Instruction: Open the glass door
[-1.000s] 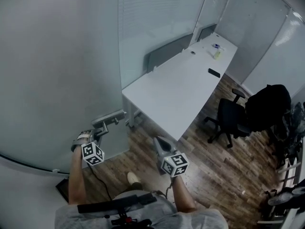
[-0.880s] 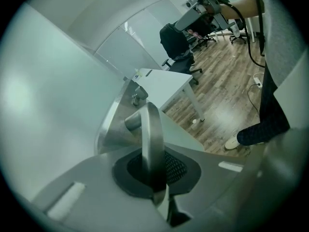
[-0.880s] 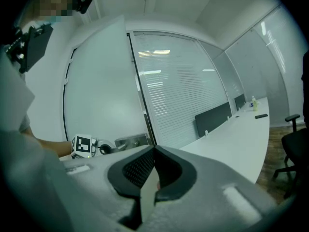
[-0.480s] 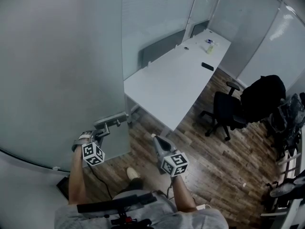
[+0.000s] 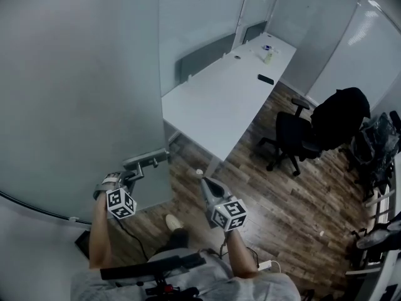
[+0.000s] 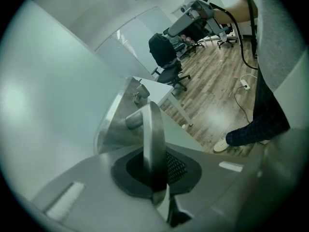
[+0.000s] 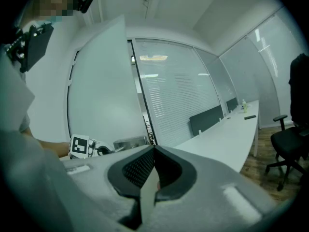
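Frosted glass door [image 5: 75, 93] is standing upright, swung open, filling the nine o'clock side; its brushed-metal lever handle [image 5: 147, 160] is projecting level at seven o'clock.

Cool dim light; glass door [image 5: 69, 86] hazy; fisheye corners black.

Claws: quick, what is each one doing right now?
Left claw: closed on the handle.
Right claw: closed, holding nothing.

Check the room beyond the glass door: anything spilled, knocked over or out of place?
Only a small white object lying loose on the wood floor beside the desk leg; nothing else stands out.
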{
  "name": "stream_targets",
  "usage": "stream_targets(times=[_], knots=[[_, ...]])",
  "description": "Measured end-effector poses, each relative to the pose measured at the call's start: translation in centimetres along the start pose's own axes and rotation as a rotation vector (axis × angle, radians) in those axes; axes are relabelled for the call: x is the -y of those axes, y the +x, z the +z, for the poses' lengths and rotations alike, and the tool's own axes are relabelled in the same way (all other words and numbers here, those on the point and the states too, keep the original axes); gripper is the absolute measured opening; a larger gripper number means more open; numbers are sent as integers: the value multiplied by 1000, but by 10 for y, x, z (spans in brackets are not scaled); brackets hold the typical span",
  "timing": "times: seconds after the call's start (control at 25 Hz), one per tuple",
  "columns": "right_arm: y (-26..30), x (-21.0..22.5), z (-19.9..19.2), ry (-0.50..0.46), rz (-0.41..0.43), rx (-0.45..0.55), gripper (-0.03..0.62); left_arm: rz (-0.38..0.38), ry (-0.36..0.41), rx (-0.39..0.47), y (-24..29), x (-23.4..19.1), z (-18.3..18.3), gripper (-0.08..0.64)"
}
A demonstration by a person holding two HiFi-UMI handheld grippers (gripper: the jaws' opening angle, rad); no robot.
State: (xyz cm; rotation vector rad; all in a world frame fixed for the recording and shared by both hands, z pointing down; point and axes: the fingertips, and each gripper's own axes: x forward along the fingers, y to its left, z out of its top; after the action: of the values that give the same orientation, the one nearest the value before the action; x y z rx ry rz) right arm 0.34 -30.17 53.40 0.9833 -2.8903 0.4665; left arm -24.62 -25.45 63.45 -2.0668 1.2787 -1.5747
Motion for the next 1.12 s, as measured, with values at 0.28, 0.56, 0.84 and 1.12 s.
stream_targets(times=[0.28,0.56,0.84,1.12], knots=[[-26,-11,-3,-14,-19,16,2,-8,26,20,-11,18,8,12],[-56,-28,-4,-17,-32,24,2,-17,33,34,-25,37,16,20],[-76,-52,-16,-21,-20,7,2,-18,59,51,-39,49,20,18],[-96,-52,-31,5,-40,-3,2,-34,80,74,-50,70,26,17]])
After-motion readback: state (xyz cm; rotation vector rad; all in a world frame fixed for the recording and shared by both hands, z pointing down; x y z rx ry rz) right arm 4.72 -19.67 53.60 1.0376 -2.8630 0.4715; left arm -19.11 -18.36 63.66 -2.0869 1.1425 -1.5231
